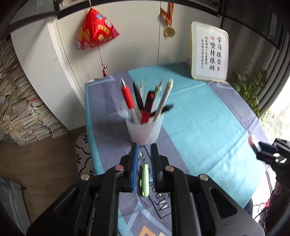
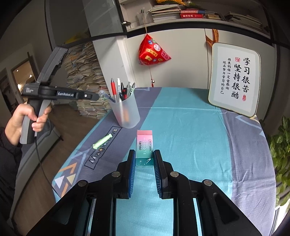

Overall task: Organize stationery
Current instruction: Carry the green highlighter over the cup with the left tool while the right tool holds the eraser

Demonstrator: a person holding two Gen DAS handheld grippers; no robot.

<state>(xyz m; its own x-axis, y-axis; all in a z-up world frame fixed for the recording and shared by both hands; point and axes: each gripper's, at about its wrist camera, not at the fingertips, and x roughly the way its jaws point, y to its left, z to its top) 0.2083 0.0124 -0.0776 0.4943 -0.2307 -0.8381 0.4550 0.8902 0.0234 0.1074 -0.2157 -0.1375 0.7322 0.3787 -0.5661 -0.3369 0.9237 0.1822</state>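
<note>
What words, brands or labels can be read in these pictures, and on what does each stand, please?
"deli", "BLOSSOM": eraser sleeve; its small side label is too small to read.
"Magic LOVE": tablecloth print.
"GenRobot.AI": left gripper body; the smaller label beside it is illegible.
"学习很苦 坚持很酷", smaller "将来的你一定会感谢现在努力学习的自己": calligraphy plaque.
Stickers on the red hanging ornament and the book spines: unreadable.

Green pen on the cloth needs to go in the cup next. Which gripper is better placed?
Left. The left gripper hangs over the green pen, nothing between its jaws; the right gripper is shut on the eraser.
</note>
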